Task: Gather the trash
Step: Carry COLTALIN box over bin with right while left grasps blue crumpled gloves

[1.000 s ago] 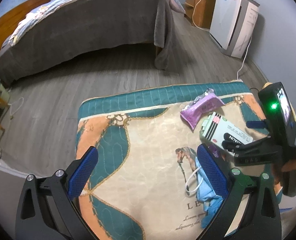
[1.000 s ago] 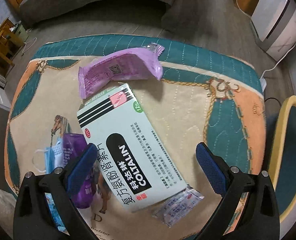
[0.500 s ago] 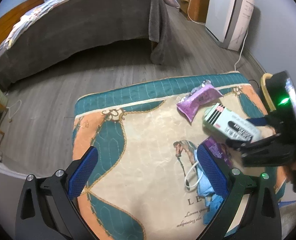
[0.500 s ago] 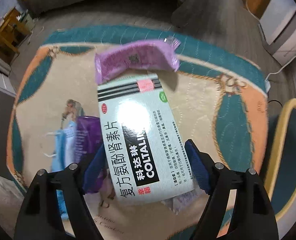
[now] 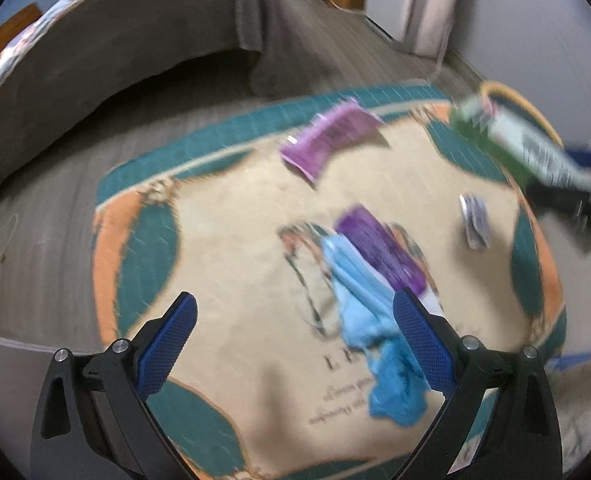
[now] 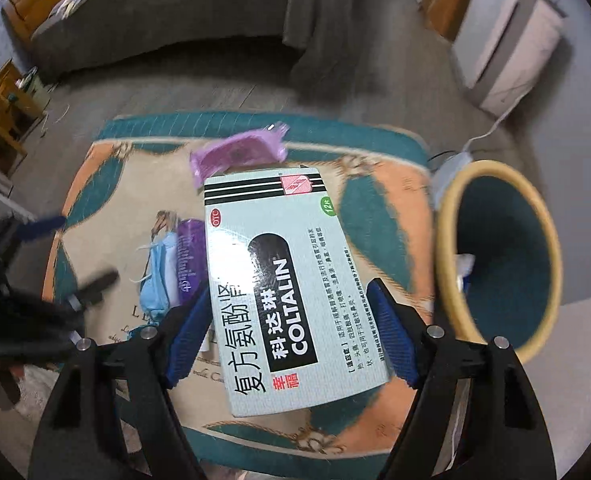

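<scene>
Above the rug [image 6: 379,216], right gripper [image 6: 295,338] pinches medicine box [image 6: 283,276] — lengthwise, pointing away.

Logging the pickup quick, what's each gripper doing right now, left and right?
Left gripper: open, holding nothing, above the blue face mask.
Right gripper: closed on the medicine box, lifted off the rug.

Left wrist view is smeared all over, so the print on the purple wrapper [image 5: 332,141] and the small packet [image 5: 474,222] can't be read. In the right wrist view the medicine box [image 6: 291,284] covers part of the dark purple pouch [image 6: 190,261], and the bin [image 6: 499,256] bottom is too dim to make out.
</scene>
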Available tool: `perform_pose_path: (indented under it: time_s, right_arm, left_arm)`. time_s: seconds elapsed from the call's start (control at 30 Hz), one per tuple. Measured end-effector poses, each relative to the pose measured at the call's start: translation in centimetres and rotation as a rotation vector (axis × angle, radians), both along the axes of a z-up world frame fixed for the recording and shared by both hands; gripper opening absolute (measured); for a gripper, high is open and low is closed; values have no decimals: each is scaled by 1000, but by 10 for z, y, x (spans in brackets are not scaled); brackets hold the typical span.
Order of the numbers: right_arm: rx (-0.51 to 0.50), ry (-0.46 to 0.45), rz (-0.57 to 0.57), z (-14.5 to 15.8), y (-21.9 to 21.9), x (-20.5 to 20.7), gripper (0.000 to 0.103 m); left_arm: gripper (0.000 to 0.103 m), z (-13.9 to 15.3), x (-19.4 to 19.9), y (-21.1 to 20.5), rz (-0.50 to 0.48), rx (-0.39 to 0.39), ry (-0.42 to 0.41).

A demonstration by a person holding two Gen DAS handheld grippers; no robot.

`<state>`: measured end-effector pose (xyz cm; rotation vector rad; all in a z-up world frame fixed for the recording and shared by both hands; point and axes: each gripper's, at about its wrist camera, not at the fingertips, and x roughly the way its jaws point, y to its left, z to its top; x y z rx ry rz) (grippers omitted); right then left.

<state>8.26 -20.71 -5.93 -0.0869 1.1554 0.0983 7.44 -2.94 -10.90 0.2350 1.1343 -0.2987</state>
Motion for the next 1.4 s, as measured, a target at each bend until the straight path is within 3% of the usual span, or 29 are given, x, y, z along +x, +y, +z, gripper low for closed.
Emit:
perform_pose_path:
  time_s: [0.13,0.3,0.43,0.57,0.67,0.77,1.03,1.4]
  right_arm:
    - [39,-30,-51,8,-7,-11,75]
    - [80,-66,-120,12,-13,-20,75]
    - [100,-81,-165,11,-21,-22,75]
    - [112,-80,-175,11,-26,-27,75]
    - [105,-85,-172,12,-28,-29,75]
    - [110,-85,-181,12,-33,-30,75]
    - [142,-114,-200,19,-42,-28,75]
    - [183,-158,-232,31,-63,-23,75]
  left_arm:
    - [98,0,-18,-16,-15,11,-7]
    - [97,-5,-47,-22,117,-35,-57]
    - [94,-29,-63,-27,173,-53,-5]
    - [66,-50,-68,-39,83,21,44]
    - [44,-55,-69,-38,46,-14,85]
    - [37,-47,-73,-41,15,7,44]
    - [34,1,-78,-44,1,-38,-143]
    - [34,31,-63,-48,4,-73,-231]
